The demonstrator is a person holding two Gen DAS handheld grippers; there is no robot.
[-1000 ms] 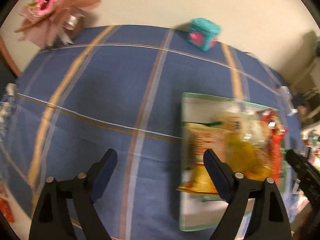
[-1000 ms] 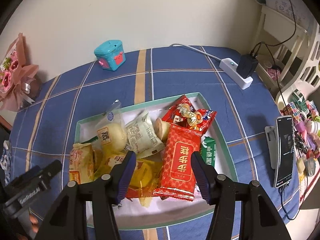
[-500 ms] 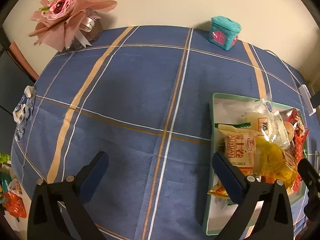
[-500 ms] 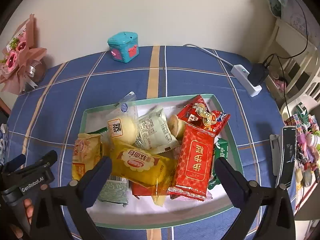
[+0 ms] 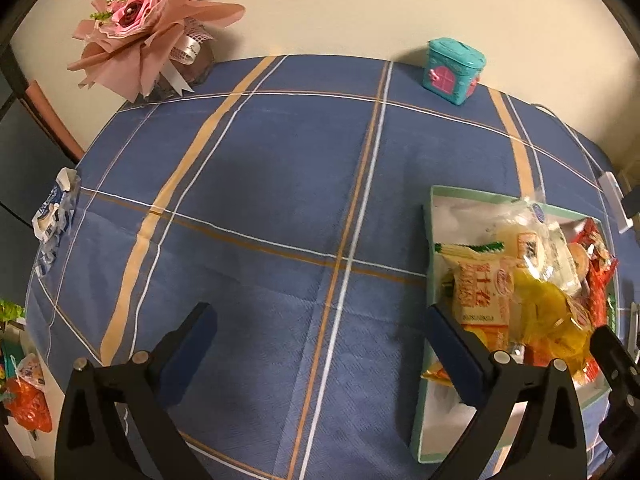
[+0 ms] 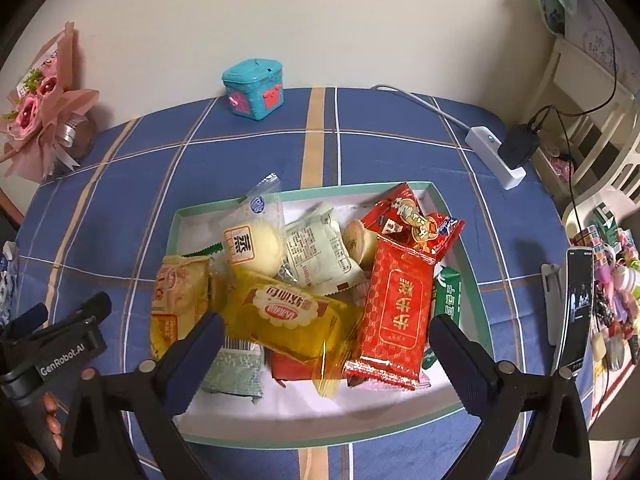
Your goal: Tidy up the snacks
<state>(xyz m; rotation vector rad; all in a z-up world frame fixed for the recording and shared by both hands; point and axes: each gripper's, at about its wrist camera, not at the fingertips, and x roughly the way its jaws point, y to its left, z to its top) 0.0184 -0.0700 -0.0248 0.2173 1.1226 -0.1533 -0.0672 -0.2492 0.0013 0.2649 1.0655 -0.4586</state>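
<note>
Left wrist view: left gripper jaws wide apart, holding nothing, over the blue plaid tablecloth. Blur from a second ago is gone; tray with snacks now sits further right in view, partly behind the right finger. Pink bouquet and teal box near the wall.

Right wrist view: right gripper jaws spread wide, far wider than a second ago, empty, above the tray. Yellow packet and red packet lie between the fingers. Phone at right.
</note>
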